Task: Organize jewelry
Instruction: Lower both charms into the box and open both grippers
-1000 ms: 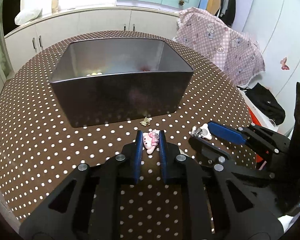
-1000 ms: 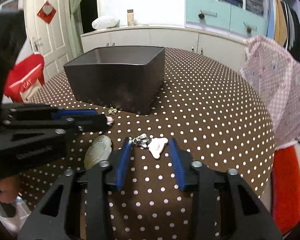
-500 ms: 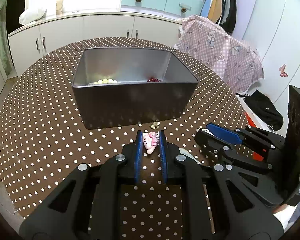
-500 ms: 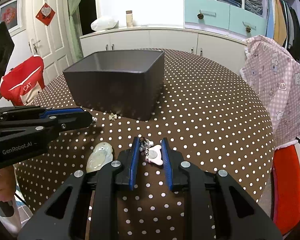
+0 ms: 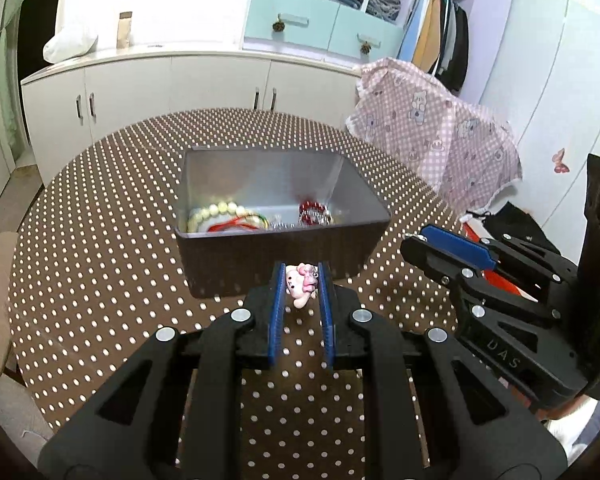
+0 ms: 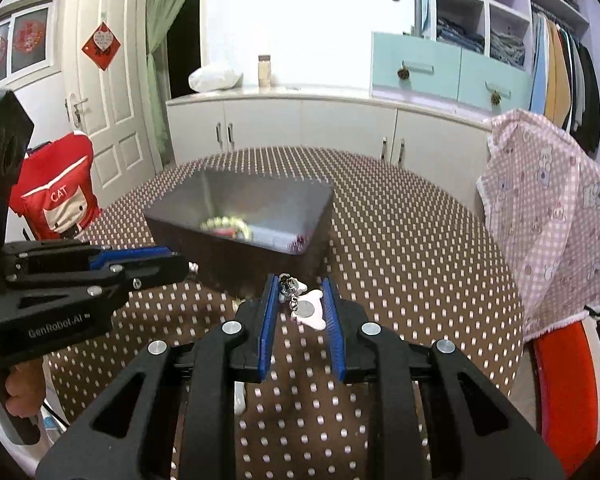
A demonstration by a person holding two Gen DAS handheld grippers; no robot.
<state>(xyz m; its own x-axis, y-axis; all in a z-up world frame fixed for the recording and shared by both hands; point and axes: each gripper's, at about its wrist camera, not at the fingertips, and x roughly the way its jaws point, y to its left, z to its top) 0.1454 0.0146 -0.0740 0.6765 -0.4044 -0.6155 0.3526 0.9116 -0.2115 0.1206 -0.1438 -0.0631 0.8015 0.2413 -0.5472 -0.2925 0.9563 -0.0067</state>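
My left gripper [image 5: 302, 280] is shut on a pink and white cat charm [image 5: 300, 283] and holds it above the table, just short of the near wall of the dark rectangular box [image 5: 284, 252]. Inside the box lie a pale bead bracelet [image 5: 216, 213], a red cord and red beads [image 5: 314, 210]. My right gripper [image 6: 298, 294] is shut on a white charm with a silver clasp [image 6: 306, 310], lifted in front of the same box [image 6: 244, 248]. Each gripper shows in the other's view, the right [image 5: 452, 246] and the left [image 6: 140, 260].
The round table [image 5: 100, 240] has a brown white-dotted cloth. A pink checked cloth [image 5: 432, 140] hangs over something at the right. A red chair cover [image 6: 56, 204] stands at the left. White cabinets [image 5: 180, 88] run behind the table.
Both grippers have risen off the table with their charms and moved toward the box. The box's contents have come into view.
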